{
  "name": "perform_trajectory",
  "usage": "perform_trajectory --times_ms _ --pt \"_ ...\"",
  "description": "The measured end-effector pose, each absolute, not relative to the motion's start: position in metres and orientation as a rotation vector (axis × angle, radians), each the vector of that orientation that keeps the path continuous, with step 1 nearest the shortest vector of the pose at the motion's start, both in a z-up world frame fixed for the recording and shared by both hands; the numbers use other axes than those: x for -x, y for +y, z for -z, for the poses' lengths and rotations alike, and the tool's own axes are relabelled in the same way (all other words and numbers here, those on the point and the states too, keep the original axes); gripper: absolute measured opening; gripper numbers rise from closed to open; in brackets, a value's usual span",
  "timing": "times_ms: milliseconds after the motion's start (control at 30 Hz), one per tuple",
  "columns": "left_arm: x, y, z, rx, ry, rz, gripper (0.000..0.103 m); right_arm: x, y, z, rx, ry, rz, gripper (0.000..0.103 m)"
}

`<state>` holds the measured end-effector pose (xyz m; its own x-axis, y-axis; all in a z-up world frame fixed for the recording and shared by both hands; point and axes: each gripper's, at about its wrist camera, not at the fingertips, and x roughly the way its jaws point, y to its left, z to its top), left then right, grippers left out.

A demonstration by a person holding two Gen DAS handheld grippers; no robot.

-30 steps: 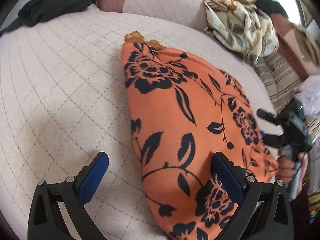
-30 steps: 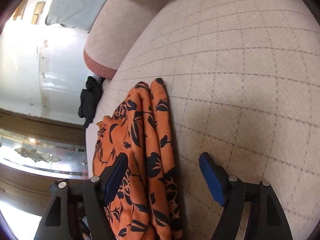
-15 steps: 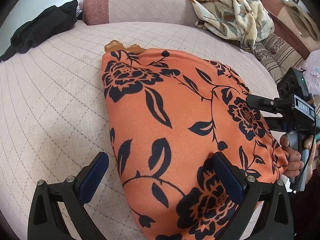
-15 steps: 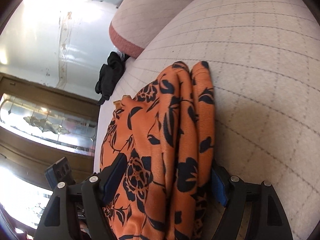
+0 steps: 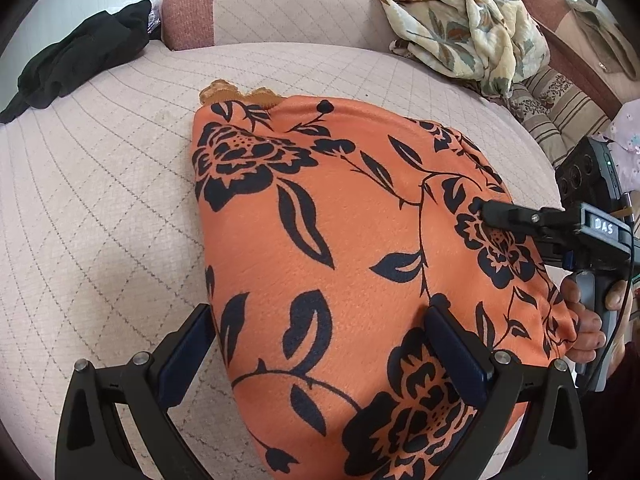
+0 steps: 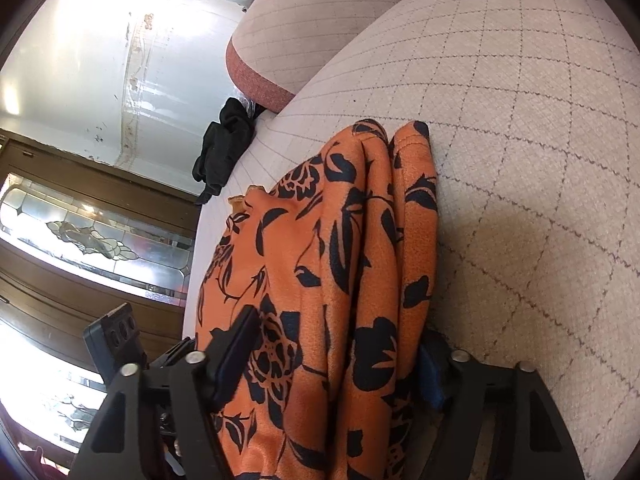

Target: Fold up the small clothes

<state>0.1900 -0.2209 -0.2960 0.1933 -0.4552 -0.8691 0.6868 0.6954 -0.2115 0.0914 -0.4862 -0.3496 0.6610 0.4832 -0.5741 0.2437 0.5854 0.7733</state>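
one orange garment (image 5: 340, 264) with a black flower and leaf print lies on the quilted beige cushion (image 5: 100, 208), and it is the only piece being handled. two grippers are on it, one at each side. two other pieces of clothing lie apart from it: one black garment (image 5: 80, 56) bunched at the far left edge of the cushion, and one cream cloth with a leaf print (image 5: 460, 24) heaped against the backrest at the far right.

the orange garment is folded into a rough wedge, narrower at the far end, where a small scalloped tan trim (image 5: 236, 94) pokes out from under the top layer. the top face is smooth, with one large flower near the far corner and another near the close edge. in the right wrist view the garment (image 6: 328, 280) shows several stacked folds along its right edge.

the left gripper (image 5: 320, 360) has its fingers spread wide, one blue pad beside the garment's left edge on the cushion, the other resting on the fabric; nothing is pinched. the right gripper (image 6: 332, 364) straddles the folded layers with a pad on each side of them; i cannot tell whether it is pressing them. in the left wrist view that right gripper (image 5: 500, 216) reaches over the garment's right edge, with the hand (image 5: 584, 320) holding its handle.
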Motion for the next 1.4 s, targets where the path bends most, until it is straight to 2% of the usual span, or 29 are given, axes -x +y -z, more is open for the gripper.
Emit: perform_trajectory --times_ms 67,133,200,267,333,367,467,633,900,1133,1400 --pt "-0.191 -0.224 0.298 -0.237 1.128 0.821 0.103 -0.092 -0.485 0.350 -0.954 0.876 -0.157 0.060" --pt "-0.195 -0.226 0.301 -0.213 1.156 0.836 0.103 -0.093 -0.482 0.351 -0.950 0.879 -0.165 0.049" --pt "-0.199 -0.225 0.303 -0.173 1.183 0.855 0.100 -0.094 -0.479 0.350 -0.946 0.878 -0.160 0.046" --pt "-0.202 -0.222 0.302 -0.138 1.189 0.856 0.085 -0.093 -0.477 0.345 -0.930 0.872 -0.153 0.042" --pt "-0.205 -0.219 0.298 -0.114 1.183 0.854 0.076 -0.093 -0.473 0.338 -0.908 0.867 -0.141 0.040" --pt "-0.205 -0.218 0.296 -0.110 1.177 0.856 0.067 -0.093 -0.471 0.334 -0.893 0.863 -0.136 0.040" --pt "-0.204 -0.213 0.287 -0.094 1.152 0.869 0.051 -0.091 -0.463 0.319 -0.867 0.836 -0.138 0.039" --pt "-0.203 -0.208 0.281 -0.075 1.146 0.881 0.047 -0.091 -0.449 0.297 -0.806 0.820 -0.123 0.038" --pt "-0.201 -0.167 0.253 -0.035 1.089 0.828 0.046 -0.093 -0.419 0.266 -0.777 0.764 -0.166 0.038" --pt "-0.194 -0.127 0.240 -0.007 1.058 0.788 0.046 -0.098 -0.382 0.253 -0.750 0.752 -0.252 0.038" --pt "-0.183 -0.117 0.245 -0.010 1.077 0.750 0.046 -0.097 -0.355 0.254 -0.761 0.777 -0.269 0.038"
